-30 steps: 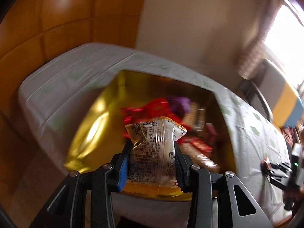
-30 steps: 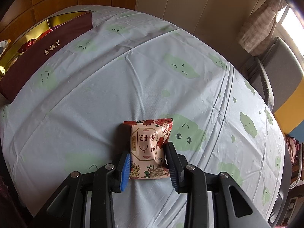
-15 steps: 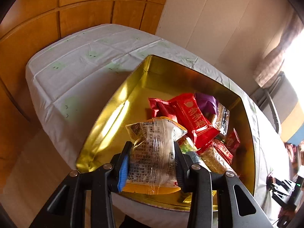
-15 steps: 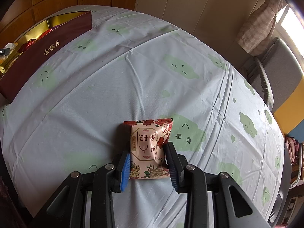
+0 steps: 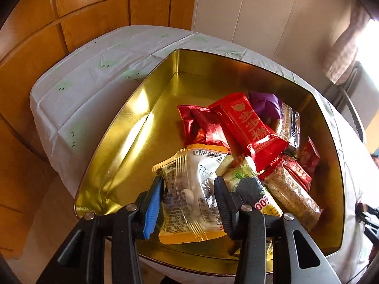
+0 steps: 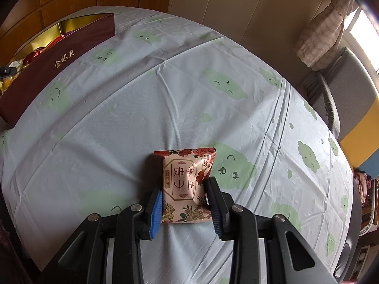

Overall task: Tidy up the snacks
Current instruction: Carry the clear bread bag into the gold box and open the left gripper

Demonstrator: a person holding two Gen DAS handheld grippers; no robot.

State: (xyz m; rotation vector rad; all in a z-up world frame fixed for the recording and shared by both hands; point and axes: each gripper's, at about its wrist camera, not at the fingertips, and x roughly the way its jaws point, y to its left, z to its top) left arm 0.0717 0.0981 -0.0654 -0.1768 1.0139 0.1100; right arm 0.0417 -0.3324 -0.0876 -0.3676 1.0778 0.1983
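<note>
1. Since a second ago the left gripper [image 5: 189, 198] has come lower and closer over the tin [image 5: 132, 127], which now fills most of its view, and the blur of that earlier frame is gone.
2. Its jaws are opening with the clear packet [image 5: 191, 196] between them; the pads touch its sides, and the packet hangs over the tin's near rim at 6 o'clock.
3. Inside the tin a pile of snacks sits from the centre toward 3 o'clock: a red packet [image 5: 251, 127] with gold characters on top, a purple wrapper [image 5: 263, 101] behind it at 1 o'clock, and a brown bar [image 5: 291, 198] at 4 o'clock.
4. The tin's gold floor is bare toward 10 o'clock.
5. The right gripper [image 6: 187, 201] has not shifted; it is clenched on a pink floral packet [image 6: 184, 182], which rests on the tablecloth [image 6: 142, 108] at 6 o'clock in its view.
6. In that view the tin's maroon wall [image 6: 59, 64] stands at 10 o'clock, well apart from the pink packet.
7. A grey chair [image 6: 343, 90] stands at 2 o'clock beyond the table edge.
</note>
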